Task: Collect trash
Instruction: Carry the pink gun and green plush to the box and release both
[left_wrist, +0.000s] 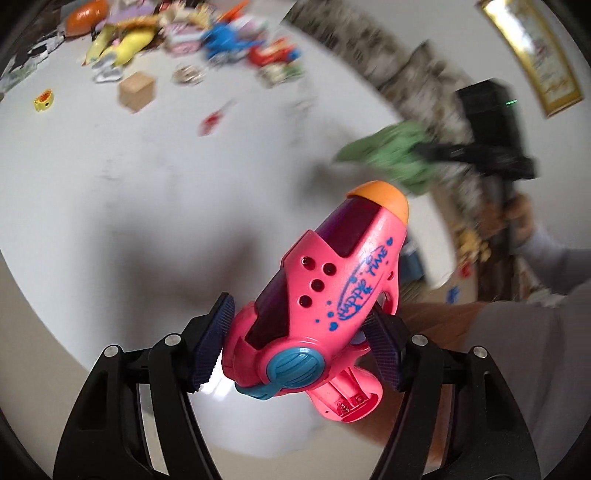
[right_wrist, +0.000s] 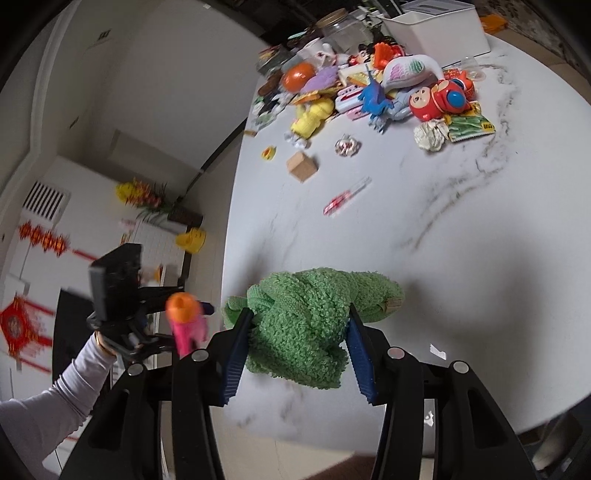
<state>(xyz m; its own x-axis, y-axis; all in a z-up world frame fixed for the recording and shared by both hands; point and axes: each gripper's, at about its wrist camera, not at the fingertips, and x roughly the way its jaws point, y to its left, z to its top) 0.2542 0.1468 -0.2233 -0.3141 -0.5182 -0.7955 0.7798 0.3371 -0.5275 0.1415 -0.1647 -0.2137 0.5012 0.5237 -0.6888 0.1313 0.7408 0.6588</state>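
Both my grippers are loaded above the marble table (right_wrist: 461, 221).
My left gripper (left_wrist: 299, 347) clamps a pink toy gun (left_wrist: 325, 295); my right gripper (right_wrist: 299, 350) clamps a green fuzzy cloth (right_wrist: 310, 317).

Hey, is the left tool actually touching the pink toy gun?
Touching. The left wrist view shows both pads of the left tool pressed against the sides of the pink toy gun.

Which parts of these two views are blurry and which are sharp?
Left wrist view: the pink toy gun in the left tool is sharp, while the toy pile and green cloth smear. Right wrist view: cloth and marble table fairly crisp, room at left streaked.
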